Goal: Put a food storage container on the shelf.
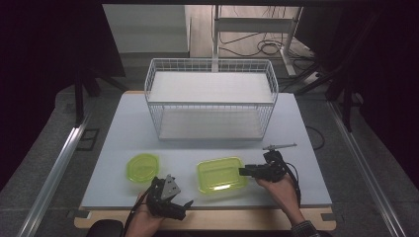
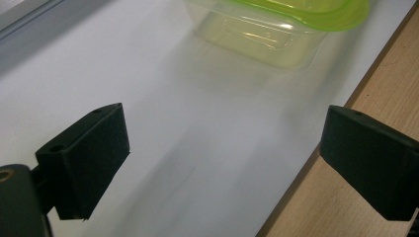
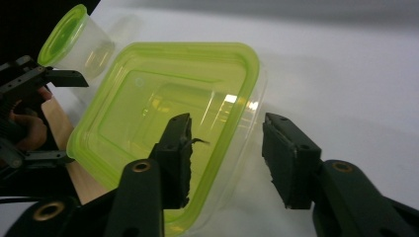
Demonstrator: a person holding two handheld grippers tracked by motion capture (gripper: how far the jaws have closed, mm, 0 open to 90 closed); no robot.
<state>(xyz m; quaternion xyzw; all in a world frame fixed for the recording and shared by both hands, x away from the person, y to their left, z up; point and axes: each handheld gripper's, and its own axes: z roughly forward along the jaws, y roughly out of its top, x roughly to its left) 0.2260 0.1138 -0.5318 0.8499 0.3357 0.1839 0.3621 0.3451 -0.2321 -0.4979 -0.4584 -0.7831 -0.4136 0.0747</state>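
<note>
Jaws of right gripper [image 3: 225,158] astride lidded rectangular container [image 3: 163,113] edge, gap outside.

A pale grey table [image 1: 123,148] edged in wood stands on grey floor [image 1: 44,143] — dark curtains either side, cables [image 1: 262,47] trailing by a white frame [image 1: 291,29] behind.

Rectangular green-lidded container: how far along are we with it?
Done: nothing visibly moved; the wire rack holds nothing. In hand: the right hand-held gripper straddles the rectangular container rim, pads not visibly pressing. Left: grip and lift it; the round container sits untouched, left hand-held gripper open.
</note>
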